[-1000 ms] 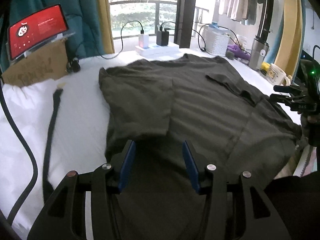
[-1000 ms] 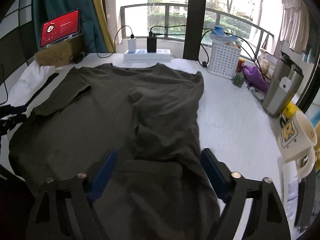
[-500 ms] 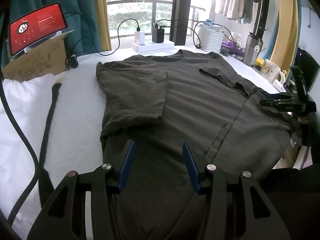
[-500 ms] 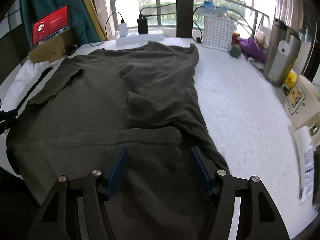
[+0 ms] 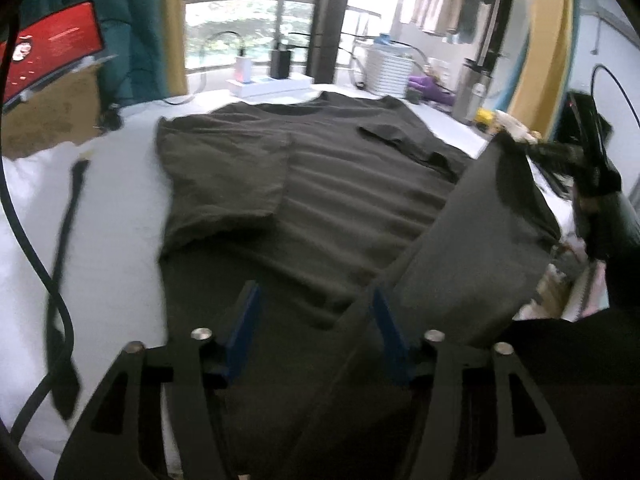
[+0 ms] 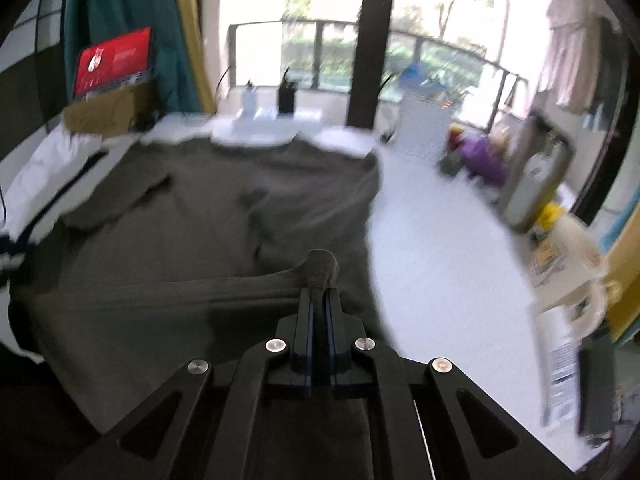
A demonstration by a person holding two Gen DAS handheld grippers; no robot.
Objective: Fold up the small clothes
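The T-shirt is a plain dark olive-grey and lies on a white table cover. Both grippers have black frames with blue finger pads: the left gripper and the right gripper. At the far left, a screen shows red above a brown cardboard box, backed by a teal curtain with a mustard-yellow edge; at the far right stands a white basket beside a purple item.

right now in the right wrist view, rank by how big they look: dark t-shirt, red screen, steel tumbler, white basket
1. dark t-shirt, by far the largest
2. steel tumbler
3. red screen and white basket look about alike; blur and differing nearness to the camera leave their order unsure.
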